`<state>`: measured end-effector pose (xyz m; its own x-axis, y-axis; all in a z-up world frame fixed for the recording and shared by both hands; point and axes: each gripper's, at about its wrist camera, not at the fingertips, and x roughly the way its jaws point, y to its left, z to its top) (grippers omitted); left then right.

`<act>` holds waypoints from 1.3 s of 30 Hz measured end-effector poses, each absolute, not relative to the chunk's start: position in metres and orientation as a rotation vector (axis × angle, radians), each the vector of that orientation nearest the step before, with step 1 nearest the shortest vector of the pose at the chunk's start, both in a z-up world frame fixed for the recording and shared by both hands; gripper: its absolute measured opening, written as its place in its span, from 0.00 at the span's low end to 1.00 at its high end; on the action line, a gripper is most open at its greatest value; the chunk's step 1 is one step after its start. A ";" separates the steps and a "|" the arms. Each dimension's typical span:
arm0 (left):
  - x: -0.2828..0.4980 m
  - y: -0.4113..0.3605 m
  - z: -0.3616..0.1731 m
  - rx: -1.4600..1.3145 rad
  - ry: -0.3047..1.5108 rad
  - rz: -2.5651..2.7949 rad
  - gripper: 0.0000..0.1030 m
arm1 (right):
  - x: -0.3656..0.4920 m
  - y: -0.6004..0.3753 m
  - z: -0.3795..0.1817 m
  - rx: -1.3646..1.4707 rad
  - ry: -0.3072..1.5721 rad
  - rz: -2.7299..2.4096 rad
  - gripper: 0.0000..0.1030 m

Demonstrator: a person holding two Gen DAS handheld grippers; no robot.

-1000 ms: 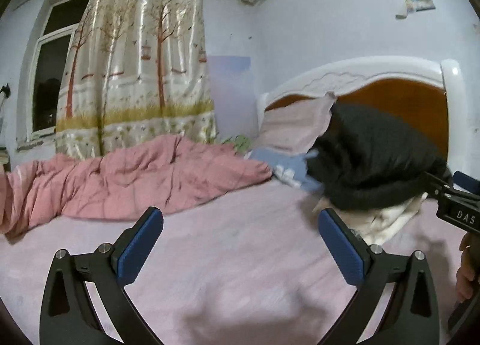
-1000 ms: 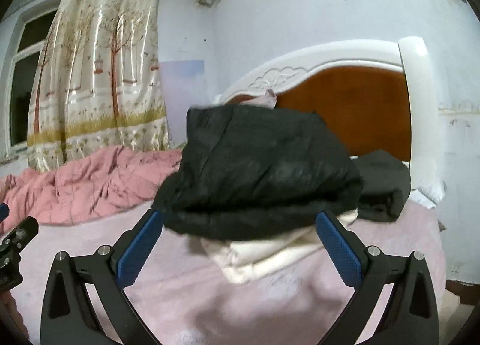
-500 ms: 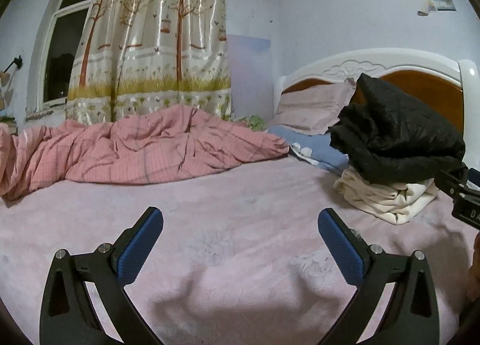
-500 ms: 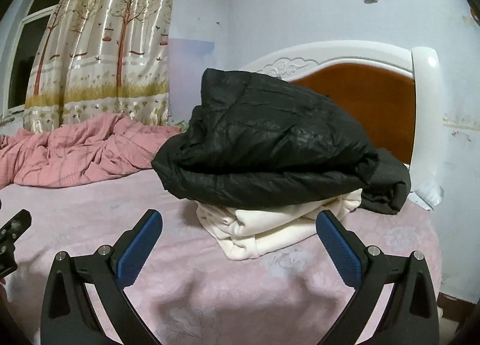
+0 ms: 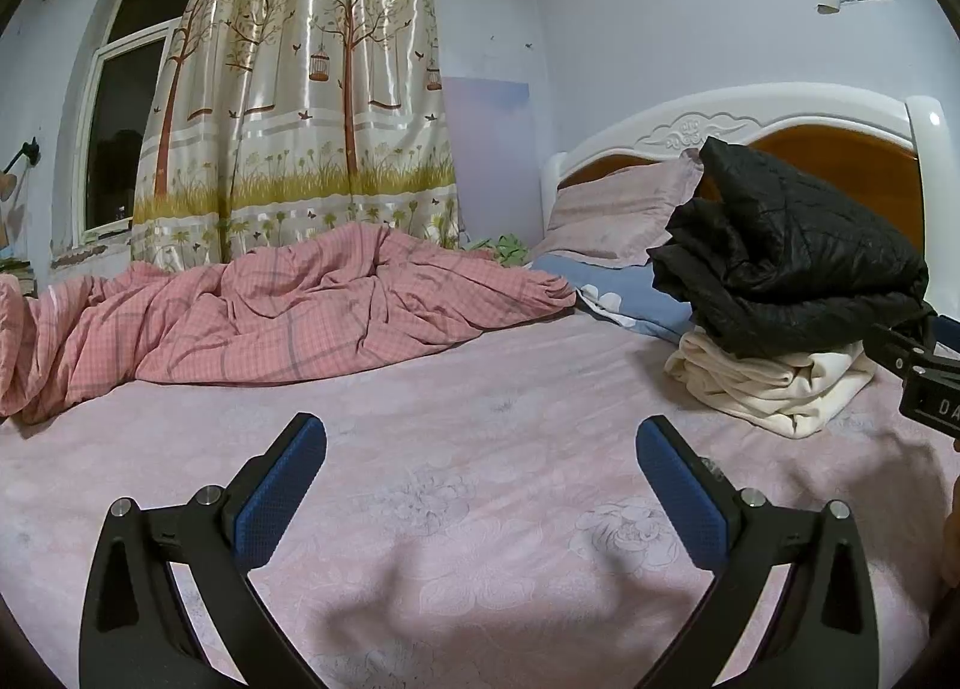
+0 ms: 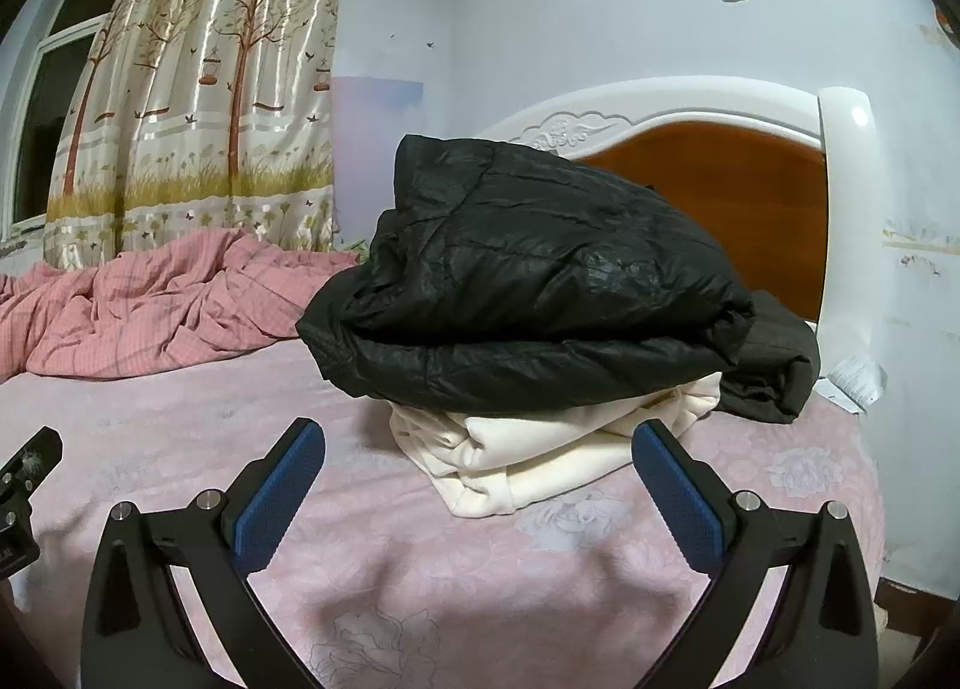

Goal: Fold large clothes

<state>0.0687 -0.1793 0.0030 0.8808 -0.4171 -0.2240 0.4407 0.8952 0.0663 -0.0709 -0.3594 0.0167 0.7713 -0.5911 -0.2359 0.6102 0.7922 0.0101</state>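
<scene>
The left tool (image 5: 480, 485) stands wide apart, its two blue pads (image 5: 282, 488) holding nothing and touching nothing, hanging over the bare pink sheet (image 5: 468, 449) of the bed. The right tool (image 6: 479, 485) is just as wide and just as empty, pointed at the pile of clothes. Part of the right tool's body shows at the right edge of the left view, and part of the left tool's body at the left edge of the right view.

The pile sits near the headboard (image 6: 720, 161), on the sheet. It counts two folded pieces: a black jacket (image 6: 528, 293) on top and a cream garment (image 6: 540, 449) beneath it, touching. In the right view a further dark fold (image 6: 774, 371) lies just behind the pile; whether it belongs to the jacket cannot be told.

Nothing lies between either tool and the pile. A crumpled pink quilt (image 5: 270, 317) is heaped along the far side of the bed, well apart from the pile. Two pillows lean by the headboard: one pink (image 5: 612, 221), one blue (image 5: 630, 299) below it. One curtain (image 5: 300, 89) with trees hangs beside a dark window (image 5: 120, 137).
</scene>
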 end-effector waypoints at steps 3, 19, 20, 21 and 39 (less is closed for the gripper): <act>0.069 -0.179 0.003 0.116 0.208 -0.448 1.00 | -0.071 -0.360 0.017 0.085 0.227 -0.651 1.00; 0.069 -0.178 0.002 0.122 0.206 -0.449 1.00 | -0.073 -0.354 0.017 0.073 0.231 -0.660 1.00; 0.069 -0.177 0.002 0.122 0.206 -0.449 1.00 | -0.072 -0.353 0.017 0.068 0.234 -0.660 1.00; 0.069 -0.178 0.002 0.122 0.206 -0.450 1.00 | -0.071 -0.352 0.017 0.064 0.236 -0.660 1.00; 0.071 -0.168 -0.001 0.131 0.217 -0.457 1.00 | -0.071 -0.351 0.017 0.063 0.236 -0.660 1.00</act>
